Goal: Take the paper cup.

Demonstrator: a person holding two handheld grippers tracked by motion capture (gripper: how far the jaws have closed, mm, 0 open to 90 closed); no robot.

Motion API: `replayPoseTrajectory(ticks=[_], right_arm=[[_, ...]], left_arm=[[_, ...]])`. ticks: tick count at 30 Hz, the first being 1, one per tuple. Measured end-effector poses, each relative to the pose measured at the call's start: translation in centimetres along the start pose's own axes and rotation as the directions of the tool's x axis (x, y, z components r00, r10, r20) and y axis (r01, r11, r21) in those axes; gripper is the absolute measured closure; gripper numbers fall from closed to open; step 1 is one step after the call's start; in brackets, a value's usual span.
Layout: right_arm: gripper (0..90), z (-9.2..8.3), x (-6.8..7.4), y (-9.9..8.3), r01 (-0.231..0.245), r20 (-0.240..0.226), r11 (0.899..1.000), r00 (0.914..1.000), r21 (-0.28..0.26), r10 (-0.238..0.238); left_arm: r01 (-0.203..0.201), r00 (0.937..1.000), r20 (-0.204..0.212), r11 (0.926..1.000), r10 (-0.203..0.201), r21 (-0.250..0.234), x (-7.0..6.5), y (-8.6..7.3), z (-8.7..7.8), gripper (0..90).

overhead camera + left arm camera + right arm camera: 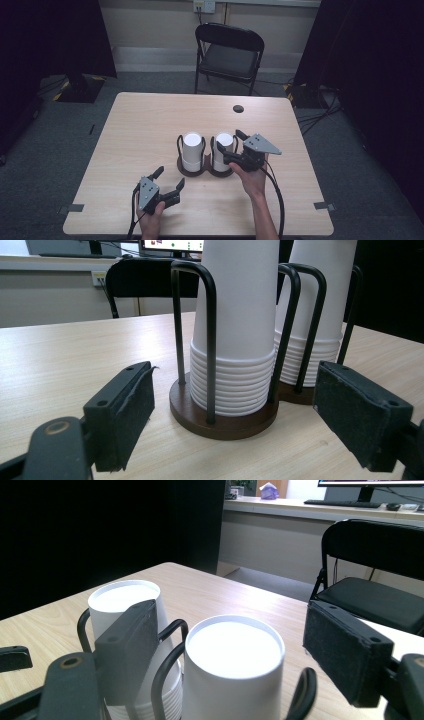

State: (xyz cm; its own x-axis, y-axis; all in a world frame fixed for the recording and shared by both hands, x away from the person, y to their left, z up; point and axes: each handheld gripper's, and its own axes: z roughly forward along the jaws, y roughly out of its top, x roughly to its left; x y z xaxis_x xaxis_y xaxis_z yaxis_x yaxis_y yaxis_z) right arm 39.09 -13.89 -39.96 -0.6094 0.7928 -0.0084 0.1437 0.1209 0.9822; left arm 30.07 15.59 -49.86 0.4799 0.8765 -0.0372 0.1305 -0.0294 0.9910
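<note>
A dark brown double cup holder (192, 171) with black wire loops stands a little right of the table's middle. It carries two stacks of upturned white paper cups, a left stack (192, 145) and a right stack (225, 142). My right gripper (229, 139) is level with the top of the right stack (232, 655), and its jaws stand apart on either side of the top cup without touching it. My left gripper (170, 176) rests low near the front edge, open, aimed at the left stack (235, 335) and the holder's base (225, 422), with nothing between its pads (125, 410).
A black folding chair (230, 50) stands beyond the wooden table (150, 120). A round cable hole (238, 108) sits near the far edge. Black curtains close off both sides. A desk with a monitor (370, 490) runs along the back wall.
</note>
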Motion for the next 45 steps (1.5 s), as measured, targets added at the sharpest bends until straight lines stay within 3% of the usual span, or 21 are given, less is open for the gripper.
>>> replayPoseTrajectory(ticks=[19,45], right_arm=[[23.9,2.5,-0.2,-0.9,0.017,0.009,0.999,0.9998,0.046,-0.017],[34.6,3.1,-0.4,-1.5,0.025,0.0,0.996,0.9997,0.084,-0.025]], left_arm=[[-0.003,1.0,0.002,1.0,0.003,-0.001,0.0,0.0,0.0,16.8],[-0.008,1.0,0.004,1.0,0.008,-0.002,-0.1,0.0,0.0,16.8]])
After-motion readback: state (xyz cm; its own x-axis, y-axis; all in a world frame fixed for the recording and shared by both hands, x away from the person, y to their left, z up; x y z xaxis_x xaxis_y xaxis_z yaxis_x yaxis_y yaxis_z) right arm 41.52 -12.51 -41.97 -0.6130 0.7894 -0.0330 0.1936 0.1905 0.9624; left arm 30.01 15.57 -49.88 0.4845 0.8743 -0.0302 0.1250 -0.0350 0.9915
